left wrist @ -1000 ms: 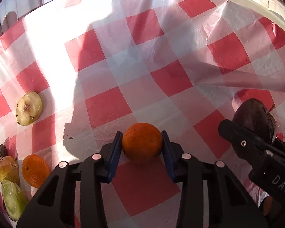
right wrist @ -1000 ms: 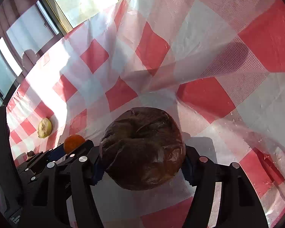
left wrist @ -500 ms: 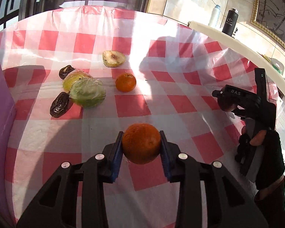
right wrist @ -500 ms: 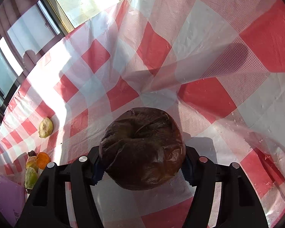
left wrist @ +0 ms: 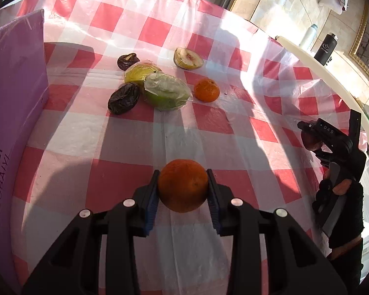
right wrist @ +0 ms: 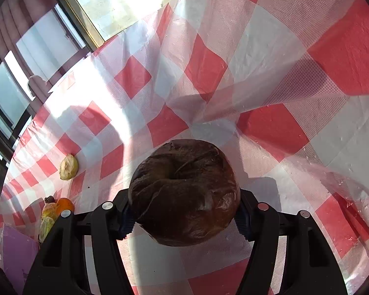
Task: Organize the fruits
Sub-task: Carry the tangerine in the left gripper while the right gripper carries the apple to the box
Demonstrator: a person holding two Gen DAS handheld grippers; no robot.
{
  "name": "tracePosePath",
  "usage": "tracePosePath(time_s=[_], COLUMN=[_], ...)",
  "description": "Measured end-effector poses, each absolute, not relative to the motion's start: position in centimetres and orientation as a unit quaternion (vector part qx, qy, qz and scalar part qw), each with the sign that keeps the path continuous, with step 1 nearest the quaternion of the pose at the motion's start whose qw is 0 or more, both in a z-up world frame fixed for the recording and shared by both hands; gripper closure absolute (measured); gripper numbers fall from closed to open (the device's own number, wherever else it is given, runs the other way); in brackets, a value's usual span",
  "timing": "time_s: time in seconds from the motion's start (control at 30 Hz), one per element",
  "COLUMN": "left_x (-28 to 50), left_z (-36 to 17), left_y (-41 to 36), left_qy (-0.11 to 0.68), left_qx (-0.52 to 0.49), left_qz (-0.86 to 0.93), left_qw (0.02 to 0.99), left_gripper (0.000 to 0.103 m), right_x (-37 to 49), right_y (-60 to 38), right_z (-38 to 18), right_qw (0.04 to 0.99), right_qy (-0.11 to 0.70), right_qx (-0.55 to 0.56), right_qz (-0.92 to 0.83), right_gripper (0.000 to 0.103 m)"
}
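My left gripper [left wrist: 183,191] is shut on an orange [left wrist: 183,188], held above the red-and-white checked tablecloth [left wrist: 209,120]. Farther ahead lies a cluster of fruit: a second orange [left wrist: 206,90], a wrapped green fruit [left wrist: 166,91], a yellow one [left wrist: 140,71], two dark shrivelled fruits [left wrist: 123,98] and a cut pale half [left wrist: 188,58]. My right gripper [right wrist: 184,211] is shut on a large dark brown wrinkled fruit [right wrist: 184,191]. In the left wrist view that right gripper [left wrist: 312,137] shows at the right edge, in a gloved hand.
A purple box [left wrist: 12,123] stands along the left side of the table. The table's pale rim [left wrist: 332,73] curves at the right, with two bottles [left wrist: 326,49] behind it. Windows [right wrist: 37,56] lie beyond the far edge. The cloth has raised folds [right wrist: 319,167].
The left gripper has swung sideways with its orange and rolled, so the fruit cluster and purple box now lie ahead. The right gripper has kept still with the dark fruit.
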State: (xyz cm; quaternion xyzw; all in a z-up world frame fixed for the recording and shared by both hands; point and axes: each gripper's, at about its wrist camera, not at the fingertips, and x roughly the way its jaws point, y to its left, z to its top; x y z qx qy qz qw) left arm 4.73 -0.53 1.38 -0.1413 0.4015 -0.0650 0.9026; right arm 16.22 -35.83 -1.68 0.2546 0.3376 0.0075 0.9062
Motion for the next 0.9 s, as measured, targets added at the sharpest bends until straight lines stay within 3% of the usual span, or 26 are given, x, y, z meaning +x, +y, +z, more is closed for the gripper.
tracePosePath(time_s=[0.3, 0.9], left_x=[4.7, 4.6], left_z=[1.3, 1.2], left_y=[-0.1, 0.2], left_qy=[0.398, 0.397], left_qx=[-0.154, -0.162], left_qz=[-0.069, -0.067], left_qw=[0.902, 0.901], left_gripper=[0.067, 0.067], right_x=[15.7, 5.2], right_y=[-32.9, -19.7], right_z=[-1.5, -1.2], right_qw=[0.904, 0.909], right_qy=[0.367, 0.37], right_qx=[0.215, 0.169], right_qz=[0.051, 0.091], right_gripper=[0.04, 0.04])
